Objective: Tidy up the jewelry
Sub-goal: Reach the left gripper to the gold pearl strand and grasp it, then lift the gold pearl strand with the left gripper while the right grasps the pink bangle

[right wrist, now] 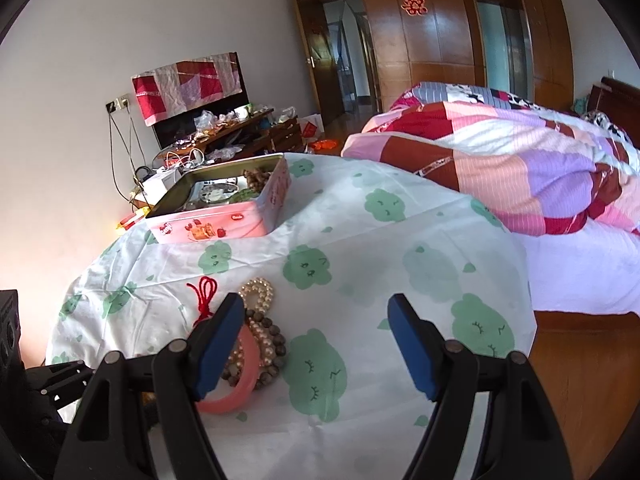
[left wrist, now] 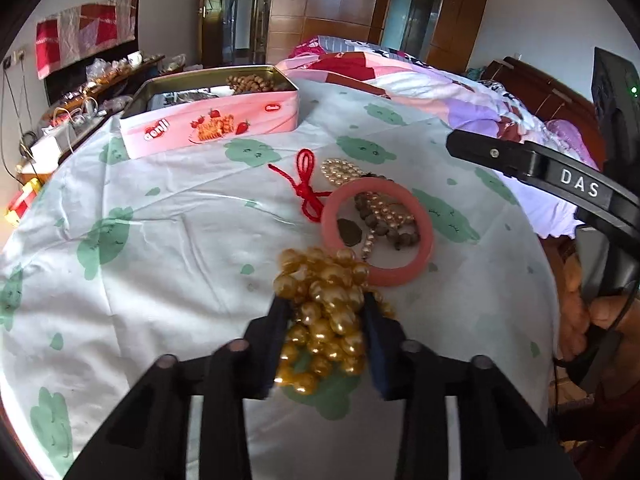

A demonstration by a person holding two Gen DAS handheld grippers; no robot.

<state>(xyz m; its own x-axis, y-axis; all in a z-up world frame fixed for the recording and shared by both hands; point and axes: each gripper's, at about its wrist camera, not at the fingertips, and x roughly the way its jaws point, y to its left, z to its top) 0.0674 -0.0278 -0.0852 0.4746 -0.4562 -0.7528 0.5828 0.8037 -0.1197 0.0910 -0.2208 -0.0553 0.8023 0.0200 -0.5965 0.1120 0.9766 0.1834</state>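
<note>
My left gripper [left wrist: 325, 306] is shut on a bunch of large gold pearl beads [left wrist: 328, 312], which hangs between its fingers over the cloth. Just beyond lie a pink bangle [left wrist: 424, 256] around brown beads [left wrist: 396, 228] and small pearl beads, a white pearl strand [left wrist: 340, 170] and a red cord [left wrist: 306, 188]. The open pink tin [left wrist: 224, 120] stands at the far left with wooden beads [left wrist: 250, 82] inside. My right gripper [right wrist: 316, 308] is open and empty, its left finger over the pink bangle [right wrist: 244, 376], brown beads [right wrist: 276, 340], pearl strand [right wrist: 260, 290] and red cord [right wrist: 204, 294]. The tin [right wrist: 224, 220] stands beyond.
The table [left wrist: 160, 240] wears a white cloth with green prints. A bed with a pink and purple quilt [right wrist: 500, 160] lies to the right. A cluttered TV stand [right wrist: 224, 136] stands at the back left. Wooden floor [right wrist: 588, 360] lies at the right.
</note>
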